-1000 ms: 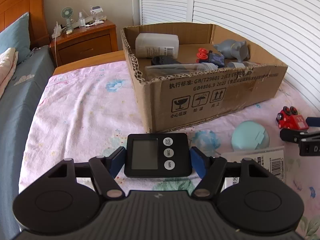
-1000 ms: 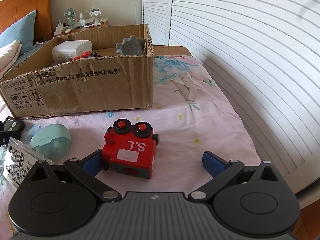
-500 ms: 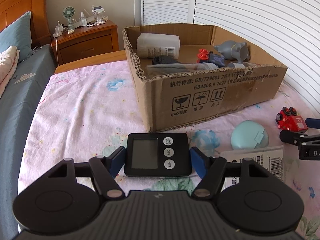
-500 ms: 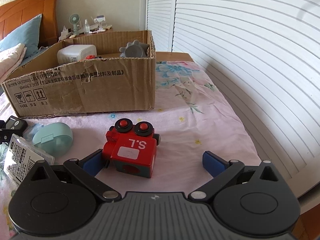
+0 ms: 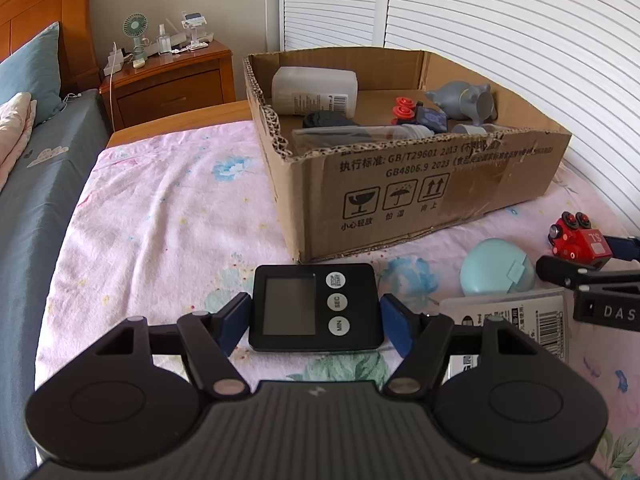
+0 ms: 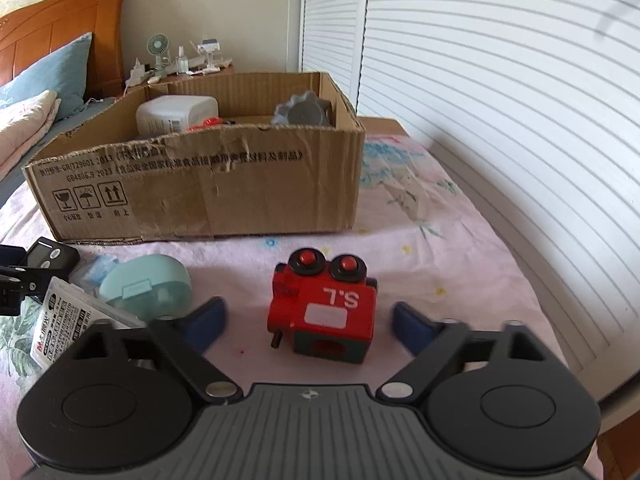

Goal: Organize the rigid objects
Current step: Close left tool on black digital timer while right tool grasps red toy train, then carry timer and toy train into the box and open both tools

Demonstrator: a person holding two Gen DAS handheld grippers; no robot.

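Observation:
My left gripper (image 5: pixel 316 322) is shut on a black digital timer (image 5: pixel 314 306), which sits between its blue pads just above the pink bedspread. My right gripper (image 6: pixel 308 322) is open around a red toy train block (image 6: pixel 324 306) marked "S.L"; the pads stand apart from its sides. The red block also shows at the right of the left wrist view (image 5: pixel 580 238). An open cardboard box (image 5: pixel 420 184) holding several objects stands behind, also seen in the right wrist view (image 6: pixel 200 192).
A mint round case (image 5: pixel 496 268) and a flat labelled packet (image 5: pixel 516 316) lie between the grippers. A wooden nightstand (image 5: pixel 172 80) stands at the back left. White slatted doors (image 6: pixel 500 100) run along the right, next to the bed's right edge.
The right gripper has shifted right so the red block now sits centred between its pads rather than by the left pad. The left gripper still holds the timer in place.

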